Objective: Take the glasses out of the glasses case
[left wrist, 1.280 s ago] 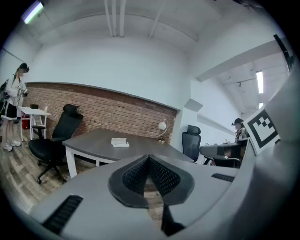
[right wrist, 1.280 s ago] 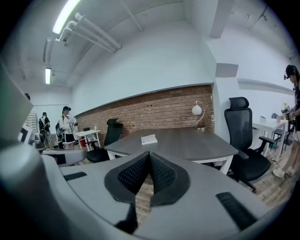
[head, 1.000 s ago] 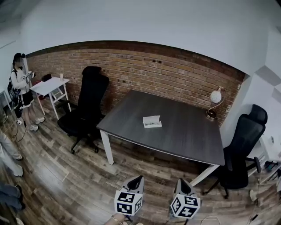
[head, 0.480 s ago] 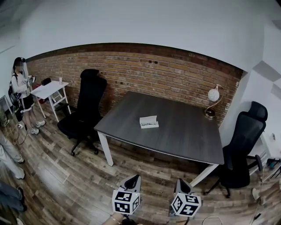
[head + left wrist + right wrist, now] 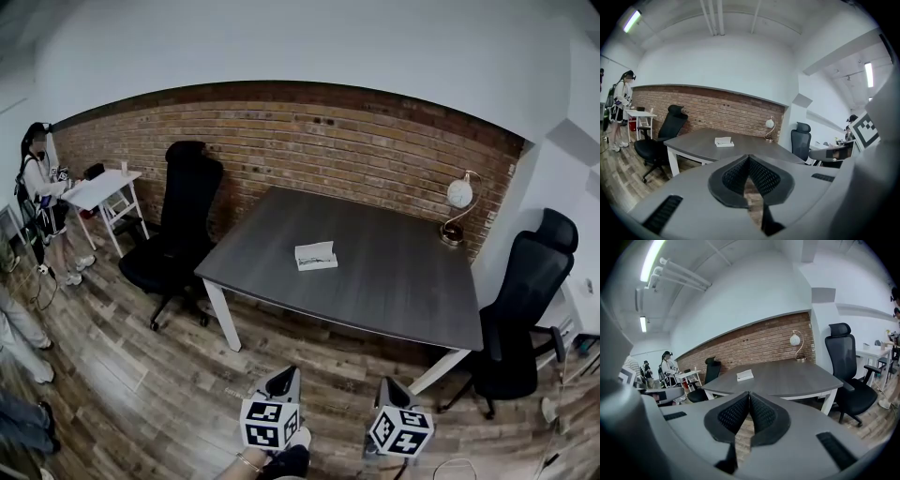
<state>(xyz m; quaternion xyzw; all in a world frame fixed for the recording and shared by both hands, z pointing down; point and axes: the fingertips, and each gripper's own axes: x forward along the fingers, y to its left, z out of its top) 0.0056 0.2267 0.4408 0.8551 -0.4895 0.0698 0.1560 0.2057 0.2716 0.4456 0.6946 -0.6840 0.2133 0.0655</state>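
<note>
**Glasses case (image 5: 316,255) on table; left gripper (image 5: 286,374) and right gripper (image 5: 385,383) closed, empty**

Appearance of case:
- Small, white, rectangular, lying flat.
- Lid apparently raised, with a thin dark shape inside, too small to identify.

Location of case:
- On the dark grey table (image 5: 403,291), near mid-top, nearer the 9 o'clock side than the 3 o'clock side.
- Well apart from the globe lamp (image 5: 458,194) at the 2 o'clock corner.

Position relative to tools:
- In the head view, at 1 o'clock from the left gripper and at 11 o'clock from the right gripper.
- Well apart from both, with wood floor (image 5: 141,375) and the near table edge between.
- In the left gripper view, at 11 o'clock above the jaw tips (image 5: 724,141).
- In the right gripper view, at 12 o'clock above the jaw tips (image 5: 745,375).

Tool state:
- Left gripper (image 5: 749,157): jaws together at the tips, nothing between.
- Right gripper (image 5: 749,393): jaws together at the tips, nothing between.
</note>
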